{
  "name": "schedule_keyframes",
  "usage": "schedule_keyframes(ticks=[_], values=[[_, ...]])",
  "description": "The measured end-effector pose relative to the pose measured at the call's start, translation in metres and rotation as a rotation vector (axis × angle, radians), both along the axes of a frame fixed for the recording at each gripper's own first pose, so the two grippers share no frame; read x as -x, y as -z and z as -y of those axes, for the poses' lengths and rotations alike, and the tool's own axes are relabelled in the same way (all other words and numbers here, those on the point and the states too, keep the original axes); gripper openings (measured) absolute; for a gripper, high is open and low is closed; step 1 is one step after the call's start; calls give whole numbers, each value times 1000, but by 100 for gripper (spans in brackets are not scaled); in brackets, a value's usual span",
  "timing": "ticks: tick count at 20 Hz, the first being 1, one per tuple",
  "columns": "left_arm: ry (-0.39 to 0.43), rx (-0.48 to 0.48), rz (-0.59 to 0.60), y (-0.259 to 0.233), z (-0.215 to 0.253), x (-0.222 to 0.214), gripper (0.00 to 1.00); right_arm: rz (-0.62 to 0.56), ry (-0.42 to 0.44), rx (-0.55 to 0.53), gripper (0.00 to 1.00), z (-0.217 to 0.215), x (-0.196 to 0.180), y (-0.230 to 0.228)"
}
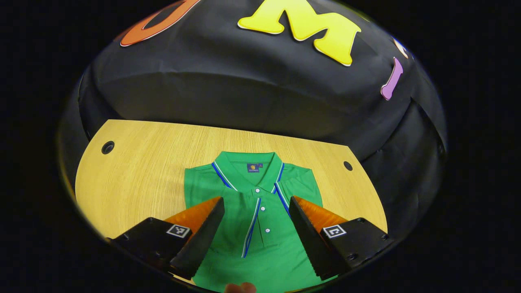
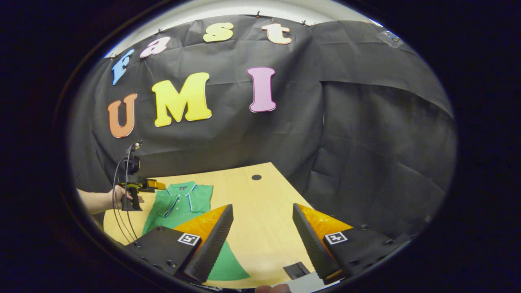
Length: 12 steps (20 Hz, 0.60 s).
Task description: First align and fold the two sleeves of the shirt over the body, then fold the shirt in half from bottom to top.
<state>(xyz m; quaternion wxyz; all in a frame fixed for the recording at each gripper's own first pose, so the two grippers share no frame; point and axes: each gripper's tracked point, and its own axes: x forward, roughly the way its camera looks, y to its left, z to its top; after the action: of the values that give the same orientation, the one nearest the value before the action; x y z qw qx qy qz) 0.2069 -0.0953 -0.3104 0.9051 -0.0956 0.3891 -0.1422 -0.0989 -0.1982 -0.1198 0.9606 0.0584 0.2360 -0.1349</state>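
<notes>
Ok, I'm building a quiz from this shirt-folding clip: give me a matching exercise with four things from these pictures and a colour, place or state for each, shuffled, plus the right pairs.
Things:
1. shirt
2. table
3. left claw
4. right claw

Descriptions:
A. light wood grain, with a dark round hole near its far edge
B. open over bare table, the shirt off to one side
C. green, collar trimmed with blue and white stripes, sleeves already folded in
D. open above the buttoned placket, one finger to each side

Pairs: 1-C, 2-A, 3-D, 4-B
</notes>
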Motion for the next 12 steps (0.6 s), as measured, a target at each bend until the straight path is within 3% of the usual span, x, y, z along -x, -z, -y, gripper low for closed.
schedule_keyframes(ticks=[7,12], values=[[-13,-58,127,-57,-26,45,100,-17,-124,-50,95,-28,-34,14],[-53,-73,183,-88,-55,102,100,-34,-284,-54,95,-66,-63,25]])
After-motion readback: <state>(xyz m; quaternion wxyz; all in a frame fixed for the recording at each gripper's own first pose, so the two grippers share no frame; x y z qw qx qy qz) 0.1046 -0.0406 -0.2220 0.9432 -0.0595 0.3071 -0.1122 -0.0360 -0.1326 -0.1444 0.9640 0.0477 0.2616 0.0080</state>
